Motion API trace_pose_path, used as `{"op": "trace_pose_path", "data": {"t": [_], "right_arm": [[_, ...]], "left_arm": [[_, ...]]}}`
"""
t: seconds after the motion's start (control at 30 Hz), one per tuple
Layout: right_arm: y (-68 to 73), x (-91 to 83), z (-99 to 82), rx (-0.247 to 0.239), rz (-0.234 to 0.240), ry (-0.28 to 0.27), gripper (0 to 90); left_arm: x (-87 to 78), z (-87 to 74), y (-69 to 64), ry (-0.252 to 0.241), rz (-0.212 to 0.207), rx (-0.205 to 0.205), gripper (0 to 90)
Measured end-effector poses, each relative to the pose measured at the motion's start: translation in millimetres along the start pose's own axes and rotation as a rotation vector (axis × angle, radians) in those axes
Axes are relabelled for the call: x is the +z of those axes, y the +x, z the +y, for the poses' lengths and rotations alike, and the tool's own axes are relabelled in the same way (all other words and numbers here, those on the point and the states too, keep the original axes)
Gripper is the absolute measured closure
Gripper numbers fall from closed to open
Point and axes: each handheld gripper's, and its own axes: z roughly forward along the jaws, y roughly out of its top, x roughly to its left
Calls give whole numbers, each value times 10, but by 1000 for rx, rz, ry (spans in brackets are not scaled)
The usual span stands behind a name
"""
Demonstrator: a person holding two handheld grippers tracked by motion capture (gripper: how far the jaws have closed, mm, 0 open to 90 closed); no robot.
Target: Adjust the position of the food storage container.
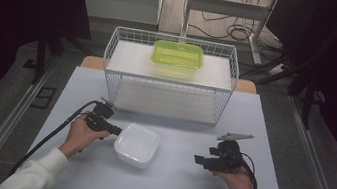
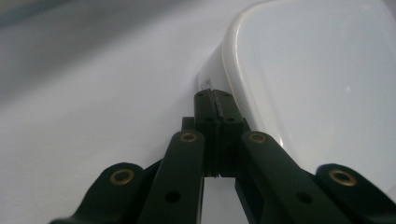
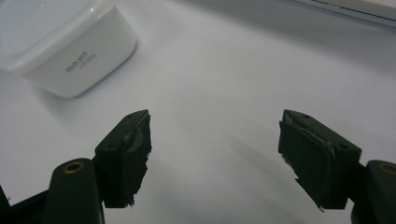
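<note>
White lidded container (image 1: 136,144) is set on the table (image 1: 179,177) in front of the wire basket (image 1: 169,77), between the two hands; left gripper (image 1: 117,130) is clenched with nothing between the jaws, tips brought against the container's left wall just under the lid rim (image 2: 233,88). Right gripper (image 1: 198,159) is held released and empty, well apart on the container's other side, so the left is judged nearer by far. A green box (image 1: 177,59) is kept on the basket's upper shelf, out of the way

Dim, dark-edged high view; soft, blurry gripper close-ups
</note>
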Motion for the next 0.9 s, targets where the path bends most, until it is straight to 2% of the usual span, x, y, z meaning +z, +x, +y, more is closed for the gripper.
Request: {"op": "trace_pose_path", "data": {"t": [0.57, 0.9], "right_arm": [[4, 19, -3, -6, -1, 12, 250], [-1, 34, -5, -12, -6, 22, 248]], "left_arm": [[137, -31, -271, 8, -65, 16, 894], [197, -74, -378, 19, -114, 26, 896]]}}
